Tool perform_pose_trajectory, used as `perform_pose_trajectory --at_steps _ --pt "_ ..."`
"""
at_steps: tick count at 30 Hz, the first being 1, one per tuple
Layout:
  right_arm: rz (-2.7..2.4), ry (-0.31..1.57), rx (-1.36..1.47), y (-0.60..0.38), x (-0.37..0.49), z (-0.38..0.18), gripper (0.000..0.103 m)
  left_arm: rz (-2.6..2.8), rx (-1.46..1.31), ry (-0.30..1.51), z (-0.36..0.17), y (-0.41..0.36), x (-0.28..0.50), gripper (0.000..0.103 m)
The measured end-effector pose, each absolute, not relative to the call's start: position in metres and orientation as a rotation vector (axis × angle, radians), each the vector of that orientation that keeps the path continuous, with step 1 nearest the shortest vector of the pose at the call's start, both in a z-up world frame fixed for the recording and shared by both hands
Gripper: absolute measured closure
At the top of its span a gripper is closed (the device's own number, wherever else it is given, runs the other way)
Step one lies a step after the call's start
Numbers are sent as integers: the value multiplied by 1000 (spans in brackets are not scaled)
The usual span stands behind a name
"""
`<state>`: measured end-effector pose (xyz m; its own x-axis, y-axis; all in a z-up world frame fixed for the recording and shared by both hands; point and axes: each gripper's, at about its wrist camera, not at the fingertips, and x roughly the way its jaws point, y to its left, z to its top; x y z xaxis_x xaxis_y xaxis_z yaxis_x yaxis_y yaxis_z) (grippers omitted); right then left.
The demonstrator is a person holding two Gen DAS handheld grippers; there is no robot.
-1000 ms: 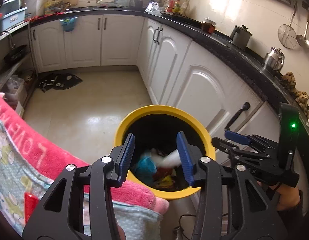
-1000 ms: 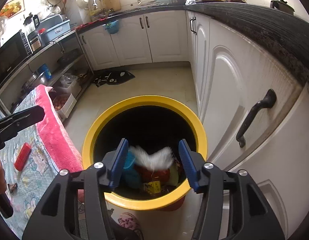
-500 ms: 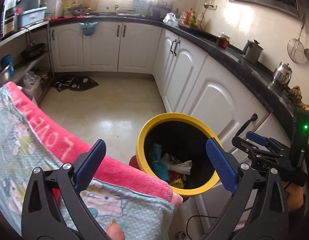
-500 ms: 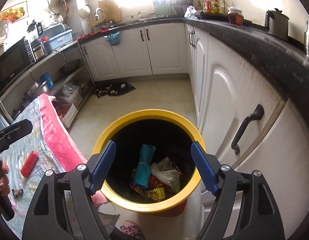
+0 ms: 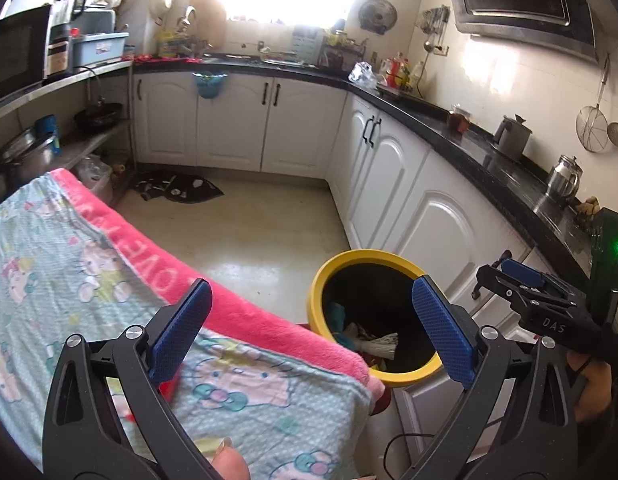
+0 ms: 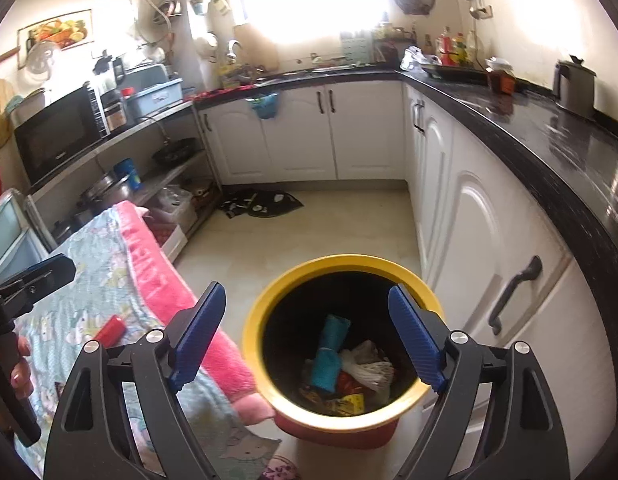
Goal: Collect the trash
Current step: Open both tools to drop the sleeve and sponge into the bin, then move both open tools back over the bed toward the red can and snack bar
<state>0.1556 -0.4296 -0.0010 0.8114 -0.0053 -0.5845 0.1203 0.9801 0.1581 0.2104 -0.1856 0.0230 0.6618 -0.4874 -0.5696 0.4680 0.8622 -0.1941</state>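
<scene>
The yellow-rimmed bin [image 6: 341, 260] stands on the floor against the white cabinets. Inside lie a teal bundle [image 6: 329, 356], a white crumpled piece [image 6: 369, 368] and some wrappers. My right gripper [image 6: 307, 287] hangs above the bin; its jaws are opening and nothing is between them. My left gripper [image 5: 309, 282] is wide open and empty, above the edge of the cloth-covered table [image 5: 69, 260], with the bin [image 5: 321, 280] to its right. A small red item [image 6: 109, 328] lies on the cloth.
White cabinets [image 6: 481, 216] under a black countertop [image 6: 549, 136] run along the right, with a black door handle [image 6: 513, 296] near the bin. A dark mat [image 6: 261, 204] lies on the floor farther back. Shelves with pots and a microwave [image 6: 57, 136] stand on the left.
Both grippers rose and drew back from the bin while their jaws spread wide. The white piece seen between the right pads now lies in the bin. The left gripper shifted over the table.
</scene>
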Motion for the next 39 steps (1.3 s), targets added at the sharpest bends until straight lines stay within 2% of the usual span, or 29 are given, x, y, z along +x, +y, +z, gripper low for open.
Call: perform_pose_trajectory --at_steps 19,39 --pt "112 614 135 -340 164 15 19 -387 -95 610 19 -89 183 11" --pt "285 663 39 -250 175 5 19 -256 -101 631 1 -15 166 11"
